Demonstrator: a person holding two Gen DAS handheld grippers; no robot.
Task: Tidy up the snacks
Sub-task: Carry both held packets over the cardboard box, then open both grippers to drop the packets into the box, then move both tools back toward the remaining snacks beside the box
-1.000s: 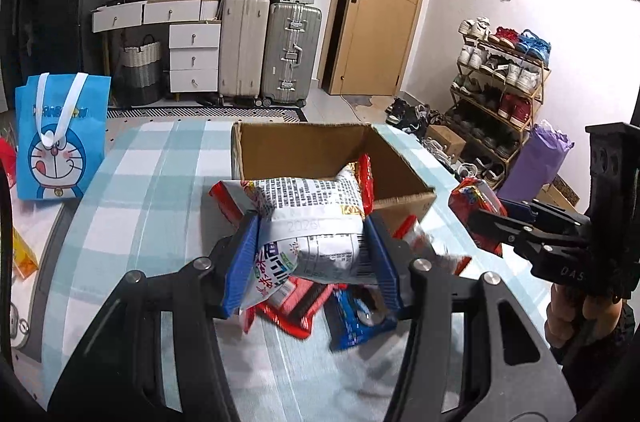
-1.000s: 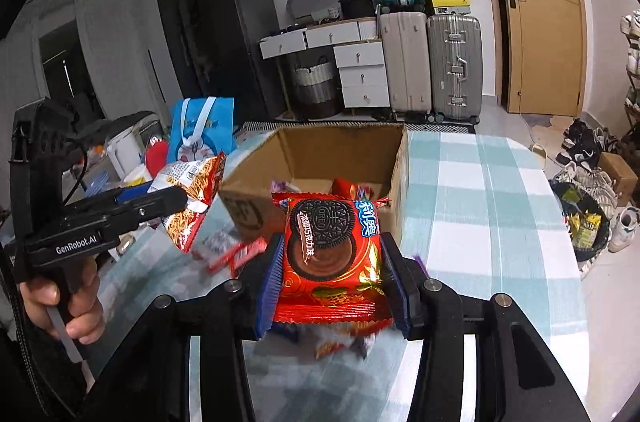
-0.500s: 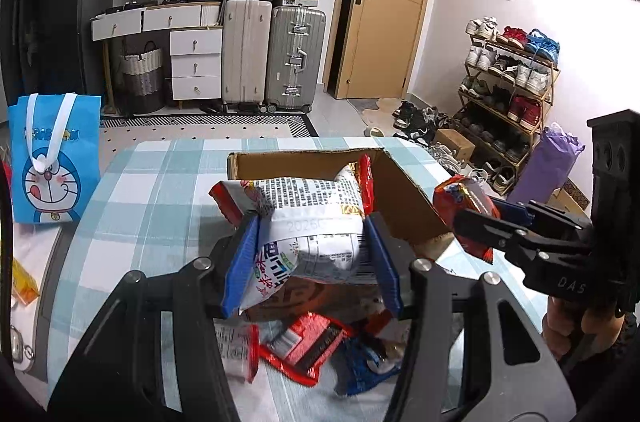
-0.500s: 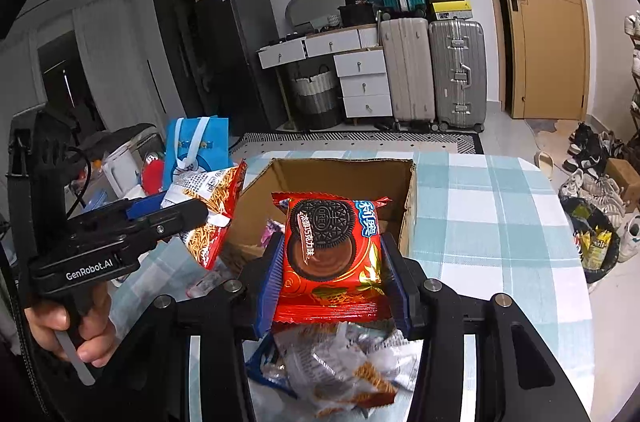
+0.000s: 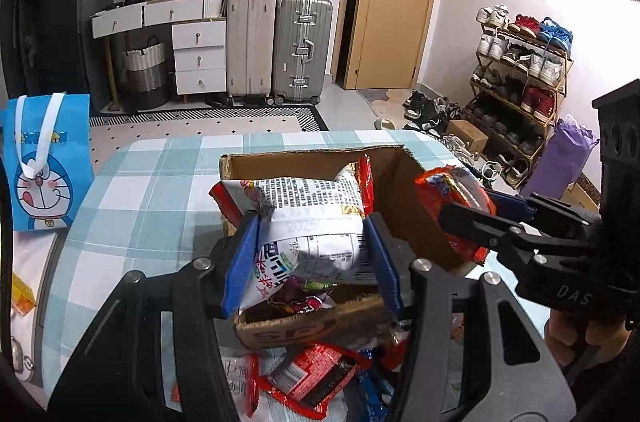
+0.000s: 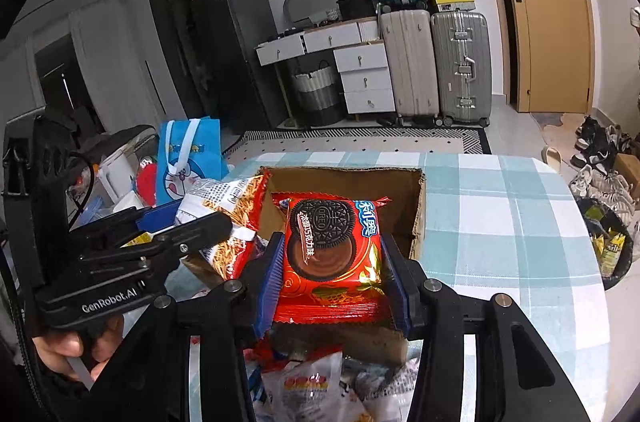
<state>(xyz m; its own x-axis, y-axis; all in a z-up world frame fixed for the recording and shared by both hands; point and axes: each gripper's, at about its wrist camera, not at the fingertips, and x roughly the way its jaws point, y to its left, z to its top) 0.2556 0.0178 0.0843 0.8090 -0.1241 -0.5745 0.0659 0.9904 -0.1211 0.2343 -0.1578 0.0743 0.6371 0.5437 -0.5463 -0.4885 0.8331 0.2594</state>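
- One cardboard box (image 5: 404, 182) on the table.
- Left gripper (image 5: 310, 254) pinches one noodle packet (image 5: 308, 218) over the box.
- Right gripper (image 6: 332, 274) pinches one cookie packet (image 6: 332, 246) over the box.

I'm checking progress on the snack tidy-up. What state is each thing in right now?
Left hand-held gripper: shut on the white snack bag.
Right hand-held gripper: shut on the red Oreo pack.
Cardboard box: open-topped, some snacks inside.
Loose snack packets: lying on the table before the box.
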